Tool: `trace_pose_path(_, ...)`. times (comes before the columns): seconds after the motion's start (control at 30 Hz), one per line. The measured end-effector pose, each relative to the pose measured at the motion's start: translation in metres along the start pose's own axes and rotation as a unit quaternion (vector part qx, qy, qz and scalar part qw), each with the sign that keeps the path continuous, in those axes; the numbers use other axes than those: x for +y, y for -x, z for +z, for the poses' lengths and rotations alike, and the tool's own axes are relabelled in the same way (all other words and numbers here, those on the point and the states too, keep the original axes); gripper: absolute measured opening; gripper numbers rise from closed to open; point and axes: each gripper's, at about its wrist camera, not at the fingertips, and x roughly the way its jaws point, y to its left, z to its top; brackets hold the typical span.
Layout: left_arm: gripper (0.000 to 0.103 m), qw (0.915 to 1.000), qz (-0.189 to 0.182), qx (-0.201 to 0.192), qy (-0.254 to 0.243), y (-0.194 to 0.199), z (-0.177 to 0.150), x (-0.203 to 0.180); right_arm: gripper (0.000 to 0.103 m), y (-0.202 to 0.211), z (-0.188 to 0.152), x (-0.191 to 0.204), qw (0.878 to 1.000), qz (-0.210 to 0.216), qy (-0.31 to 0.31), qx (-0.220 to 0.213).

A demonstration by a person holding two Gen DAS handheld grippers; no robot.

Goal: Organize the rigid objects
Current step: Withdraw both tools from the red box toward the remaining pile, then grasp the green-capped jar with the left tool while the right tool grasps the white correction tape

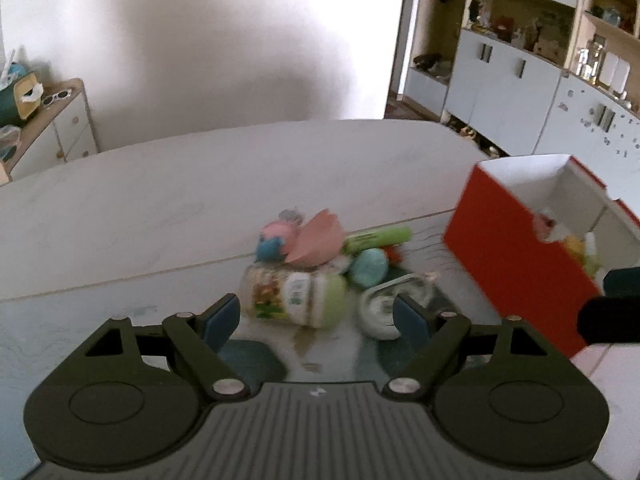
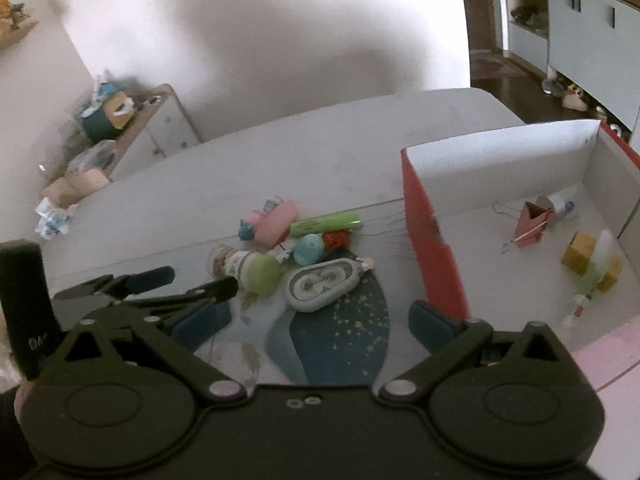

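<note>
step: both grippers, left (image 1: pixel 316 316) and right (image 2: pixel 320 320), fingers wide open and empty, headed for the table (image 2: pixel 320 152) pile | next: probably needed closing on the green-capped jar (image 2: pixel 250 266), then the red box (image 2: pixel 432 248)

Small pile of plastic toys (image 1: pixel 320 264) motion-blurred in left view, pieces hard to tell apart. Red cardboard box with white inside (image 1: pixel 516 264) cut by right edge; its contents too small to identify. Shelf clutter (image 2: pixel 100 120) blurred.
</note>
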Motion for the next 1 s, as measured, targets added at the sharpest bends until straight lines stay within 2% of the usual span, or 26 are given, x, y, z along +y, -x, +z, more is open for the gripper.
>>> trace_pose_path(0.13,0.084,1.0000,0.003,0.001,0.000,-0.015,-0.003,0.013,0.103,-0.027,0.005,0.014,1.000,-0.026,0.011,0.010)
trace_pose_path(0.53,0.084,0.9992,0.009,0.003,-0.038,-0.046,-0.010,0.017,0.102,-0.107,0.022,0.013,0.993,-0.095,-0.040,0.050)
trace_pose_path(1.0,0.084,0.9988,-0.006,0.010,-0.047,-0.070,-0.011,0.011,0.102,-0.149,0.028,0.017,0.986,-0.141,-0.048,0.076)
